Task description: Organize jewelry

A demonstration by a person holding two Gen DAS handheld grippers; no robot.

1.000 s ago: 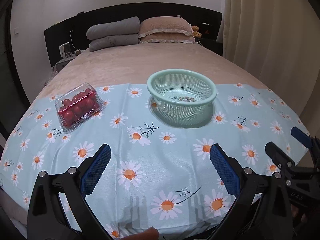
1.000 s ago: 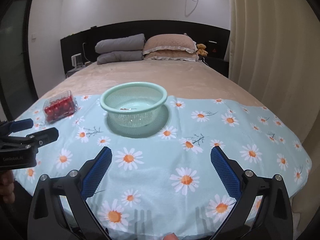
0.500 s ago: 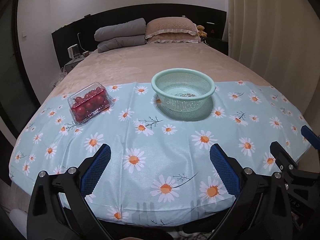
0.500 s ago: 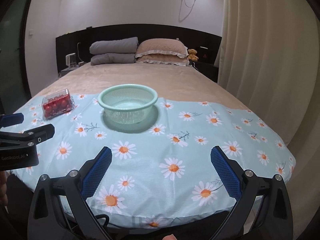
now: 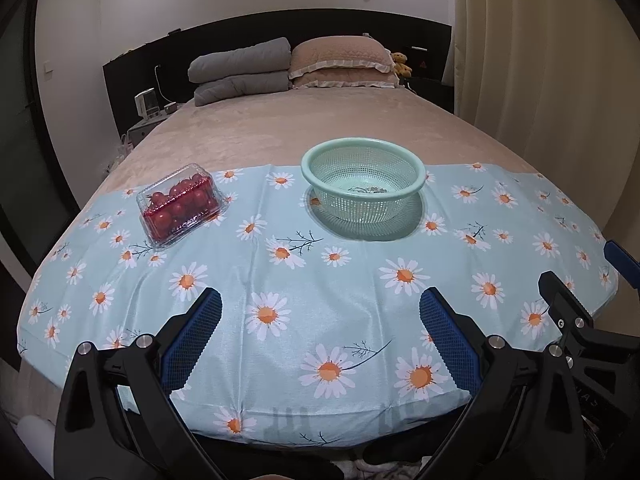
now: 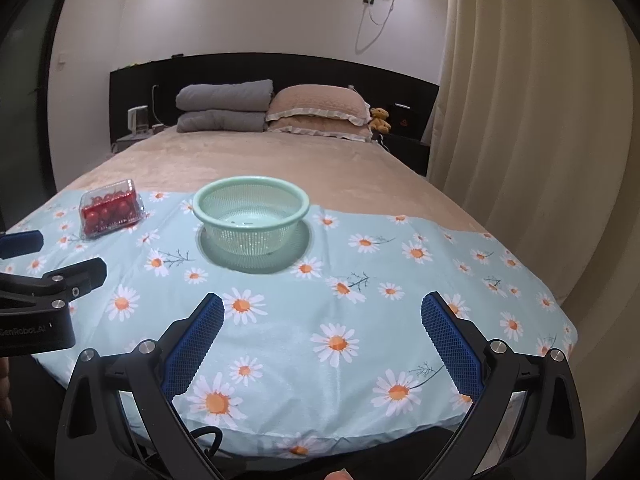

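Note:
A mint-green mesh basket (image 5: 362, 160) (image 6: 251, 200) stands on the daisy-print cloth (image 5: 320, 280) (image 6: 360, 300) spread over the foot of a bed. Small silvery jewelry (image 5: 370, 189) lies on the basket's bottom; in the right wrist view only a few small specks show there. My left gripper (image 5: 320, 322) hangs open over the cloth's near edge, well short of the basket, with nothing between its blue pads. My right gripper (image 6: 322, 324) is likewise open and empty, near the front edge. Each gripper shows at the side of the other's view.
A clear plastic box of cherry tomatoes (image 5: 180, 204) (image 6: 108, 208) sits left of the basket. Behind the cloth lie the beige bedspread (image 5: 320, 128), grey folded blankets (image 5: 240, 70), a pillow (image 5: 340, 60) and a black headboard. Curtains (image 6: 520, 120) hang at the right.
Both grippers have drawn back and risen from the bed, so the basket and tomato box look smaller and the cloth's front edge has come into view. Both stay open.

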